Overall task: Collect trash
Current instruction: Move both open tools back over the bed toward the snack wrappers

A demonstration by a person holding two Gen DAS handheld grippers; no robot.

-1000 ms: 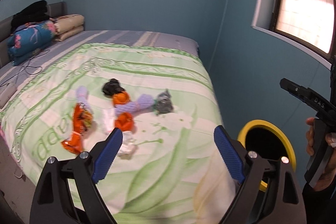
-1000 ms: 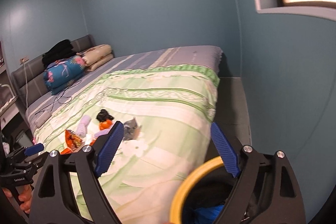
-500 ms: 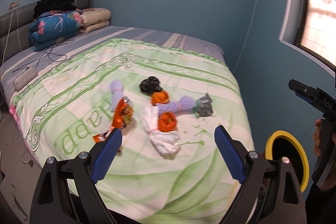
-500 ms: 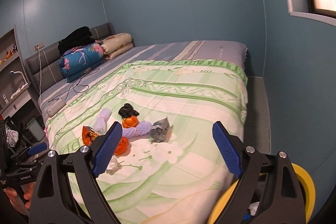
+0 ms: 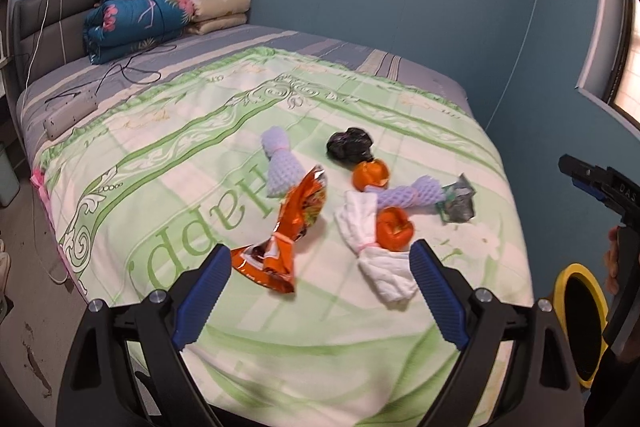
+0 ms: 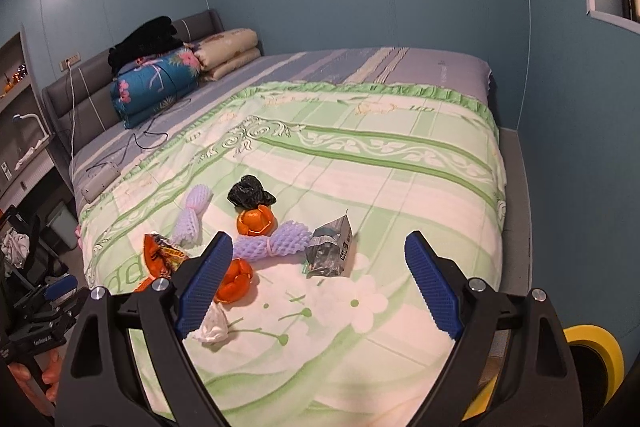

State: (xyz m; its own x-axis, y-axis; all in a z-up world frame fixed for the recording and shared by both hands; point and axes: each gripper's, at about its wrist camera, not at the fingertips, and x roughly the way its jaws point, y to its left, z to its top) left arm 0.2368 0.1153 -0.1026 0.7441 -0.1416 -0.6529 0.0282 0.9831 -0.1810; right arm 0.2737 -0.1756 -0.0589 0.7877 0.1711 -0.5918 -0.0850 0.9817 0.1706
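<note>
- We see an orange snack wrapper (image 5: 294,227), crumpled, nearest the bed's foot.
- Two purple foam nets (image 5: 282,167) (image 5: 412,194) lie beside orange peels (image 5: 371,175) (image 5: 394,229).
- A white tissue (image 5: 376,251), black bag (image 5: 349,145) and silver wrapper (image 5: 460,203) lie close by.

On the bed: 2 purple foam nets (image 5: 282,166) (image 5: 412,195), 2 orange peels (image 5: 370,175) (image 5: 394,229), 1 orange snack wrapper (image 5: 288,233), 1 black bag (image 5: 349,145), 1 white tissue (image 5: 378,255), 1 silver carton (image 5: 460,201). 1 yellow-rimmed bin (image 5: 580,319) beside it.
</note>
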